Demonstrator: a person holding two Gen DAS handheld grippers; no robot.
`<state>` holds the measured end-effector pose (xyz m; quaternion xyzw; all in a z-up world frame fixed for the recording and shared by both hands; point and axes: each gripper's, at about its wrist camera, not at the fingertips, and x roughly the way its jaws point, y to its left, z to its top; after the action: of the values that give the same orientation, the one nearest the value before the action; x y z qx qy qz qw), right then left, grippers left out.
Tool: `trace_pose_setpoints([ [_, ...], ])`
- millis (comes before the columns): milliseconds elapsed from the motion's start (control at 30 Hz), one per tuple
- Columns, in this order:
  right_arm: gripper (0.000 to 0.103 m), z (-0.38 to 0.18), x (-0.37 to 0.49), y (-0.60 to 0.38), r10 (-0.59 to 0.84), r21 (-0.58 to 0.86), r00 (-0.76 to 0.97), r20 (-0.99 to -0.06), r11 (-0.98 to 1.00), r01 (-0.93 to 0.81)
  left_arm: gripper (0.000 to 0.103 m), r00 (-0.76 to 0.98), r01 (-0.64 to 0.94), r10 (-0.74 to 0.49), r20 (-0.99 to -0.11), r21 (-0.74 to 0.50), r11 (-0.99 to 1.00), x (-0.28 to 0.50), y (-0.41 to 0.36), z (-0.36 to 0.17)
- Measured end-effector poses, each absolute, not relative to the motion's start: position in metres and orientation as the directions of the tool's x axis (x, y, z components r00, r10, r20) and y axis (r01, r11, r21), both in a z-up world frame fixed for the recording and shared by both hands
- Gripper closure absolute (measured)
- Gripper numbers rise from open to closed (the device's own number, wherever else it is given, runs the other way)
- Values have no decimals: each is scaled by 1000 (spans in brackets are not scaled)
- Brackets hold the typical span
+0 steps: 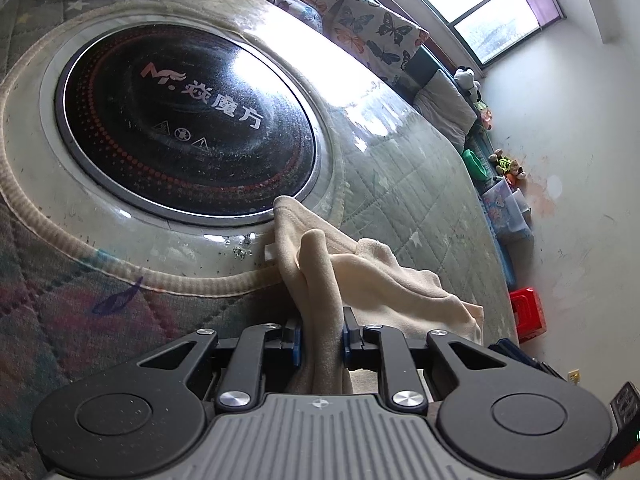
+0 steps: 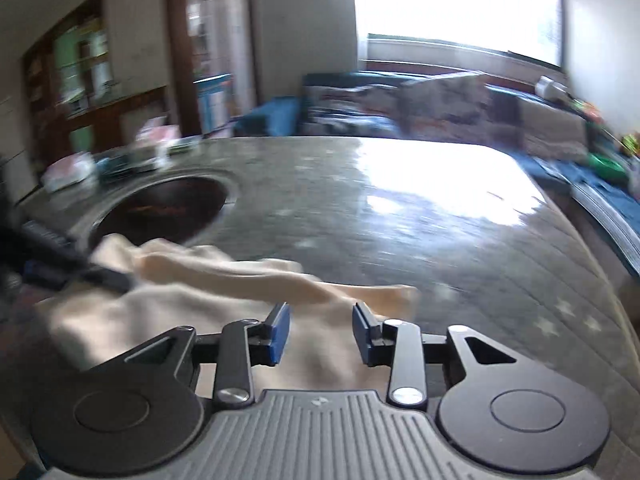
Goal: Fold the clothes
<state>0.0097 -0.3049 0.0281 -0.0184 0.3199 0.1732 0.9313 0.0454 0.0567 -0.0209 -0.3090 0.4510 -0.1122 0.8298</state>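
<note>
I see my left gripper (image 1: 322,334) clamped on a bunched fold of the cream garment (image 1: 372,276), my right gripper (image 2: 320,330) parted, unclamped, above cloth just ahead.

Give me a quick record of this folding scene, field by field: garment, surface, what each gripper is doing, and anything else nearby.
garment: cream cloth, crumpled, not yet folded
surface: quilted table cover with a round black cooktop set in it
left gripper: shut on a bunched part of the cloth
right gripper: open, above the cloth, nothing pinched
nearby: butterfly cushions by the window
view quality: right wrist view blurred
</note>
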Motion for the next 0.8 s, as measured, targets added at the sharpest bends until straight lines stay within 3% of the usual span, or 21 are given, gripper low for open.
trace_pose_setpoints([
  [200, 62, 13, 23, -333, 323, 183, 718, -617, 946, -268, 83, 567, -82, -451, -689, -593, 801, 47, 54, -20],
  [500, 60, -6, 33, -335, 307, 225, 716, -627, 951, -211, 83, 571, -59, -425, -702, -552, 832, 48, 49, -18],
  [567, 65, -6, 33, -333, 314, 235, 717, -623, 949, -212, 83, 572, -56, -417, -706, -541, 839, 49, 48, -17],
  [733, 91, -3, 29, -331, 334, 249, 715, -614, 942, -226, 83, 578, -40, -396, -713, -510, 860, 50, 42, -13],
  [800, 92, -1, 27, -330, 331, 246, 723, -607, 943, -224, 83, 582, -24, -388, -715, -492, 870, 50, 39, -10],
])
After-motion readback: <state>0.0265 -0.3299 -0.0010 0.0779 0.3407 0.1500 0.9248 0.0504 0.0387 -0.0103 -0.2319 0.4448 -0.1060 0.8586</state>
